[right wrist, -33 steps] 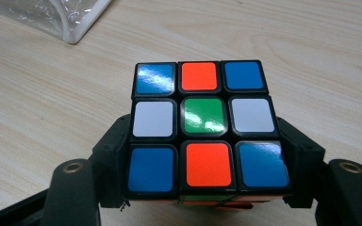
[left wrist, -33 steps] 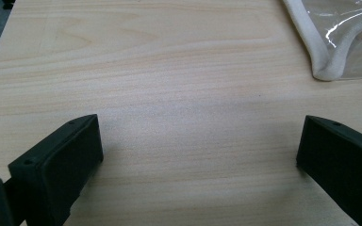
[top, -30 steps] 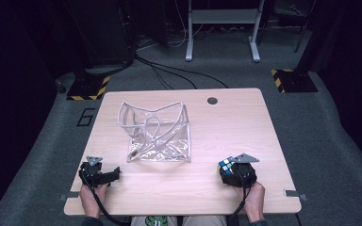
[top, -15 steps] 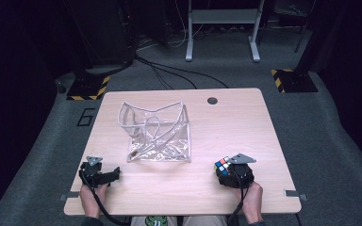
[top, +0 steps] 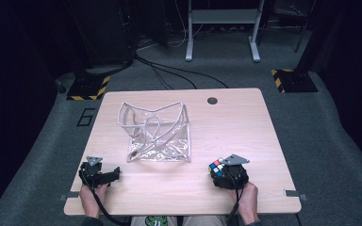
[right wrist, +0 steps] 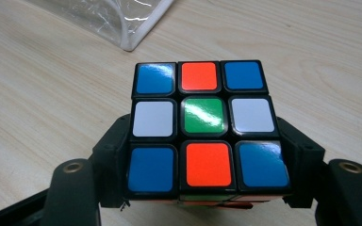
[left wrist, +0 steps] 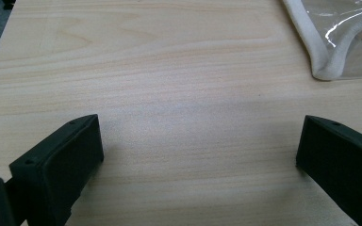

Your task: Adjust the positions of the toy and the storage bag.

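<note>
A scrambled puzzle cube (right wrist: 205, 127) with a green centre and blue, orange and white tiles on top sits between the jaws of my right gripper (right wrist: 206, 141), which presses on its two sides. In the high view the cube (top: 216, 168) and right gripper (top: 219, 172) are low over the table's front right. My left gripper (top: 117, 173) rests at the front left, open over bare wood, nothing between its jaws (left wrist: 198, 141). A clear plastic pouch (top: 155, 134) with white trim lies mid-table, its mouth gaping.
The light wooden table (top: 245, 127) has a round cable hole (top: 212, 100) near its far edge. A corner of the pouch (left wrist: 330, 47) lies ahead and to the right of the left gripper. Dark carpet, cables and stand feet surround the table.
My right gripper has shifted slightly to the left with the cube held in it. The left gripper and the pouch have stayed put.
</note>
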{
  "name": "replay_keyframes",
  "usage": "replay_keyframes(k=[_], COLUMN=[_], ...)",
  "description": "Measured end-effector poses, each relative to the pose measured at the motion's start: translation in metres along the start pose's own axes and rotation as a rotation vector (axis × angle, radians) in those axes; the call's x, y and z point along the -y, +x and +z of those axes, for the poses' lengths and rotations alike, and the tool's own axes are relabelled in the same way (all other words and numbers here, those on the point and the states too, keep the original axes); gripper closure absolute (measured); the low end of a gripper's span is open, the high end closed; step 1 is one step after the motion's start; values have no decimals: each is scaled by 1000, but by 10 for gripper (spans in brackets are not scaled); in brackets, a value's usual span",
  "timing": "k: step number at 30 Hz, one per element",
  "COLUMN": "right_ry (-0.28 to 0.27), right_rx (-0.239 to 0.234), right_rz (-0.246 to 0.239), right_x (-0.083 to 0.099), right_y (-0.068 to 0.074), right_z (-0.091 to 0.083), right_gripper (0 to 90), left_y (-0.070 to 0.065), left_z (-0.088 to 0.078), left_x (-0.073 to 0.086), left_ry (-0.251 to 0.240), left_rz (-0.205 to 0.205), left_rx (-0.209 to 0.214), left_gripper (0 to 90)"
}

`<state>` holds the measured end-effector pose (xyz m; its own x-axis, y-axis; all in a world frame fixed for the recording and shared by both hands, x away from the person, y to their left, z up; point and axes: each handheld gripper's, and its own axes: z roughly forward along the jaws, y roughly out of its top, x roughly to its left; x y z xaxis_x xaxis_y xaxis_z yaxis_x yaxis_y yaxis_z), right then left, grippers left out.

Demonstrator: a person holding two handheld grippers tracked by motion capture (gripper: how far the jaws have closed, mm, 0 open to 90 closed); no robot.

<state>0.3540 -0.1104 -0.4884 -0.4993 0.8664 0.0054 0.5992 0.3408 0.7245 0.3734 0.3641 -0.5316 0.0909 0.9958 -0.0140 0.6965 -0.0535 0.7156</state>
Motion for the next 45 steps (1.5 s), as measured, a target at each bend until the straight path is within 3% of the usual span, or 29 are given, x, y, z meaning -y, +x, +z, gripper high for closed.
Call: replay_keyframes(k=[45], right_ry=[37], right_rx=[-116], right_rz=[-131], right_x=[-20], right_y=[50], right_z=[21], right_gripper=[333], left_y=[0], left_z=[0], left_x=[0], left_ry=[-1], left_rz=[-1], left_rx=[0], left_gripper=[10])
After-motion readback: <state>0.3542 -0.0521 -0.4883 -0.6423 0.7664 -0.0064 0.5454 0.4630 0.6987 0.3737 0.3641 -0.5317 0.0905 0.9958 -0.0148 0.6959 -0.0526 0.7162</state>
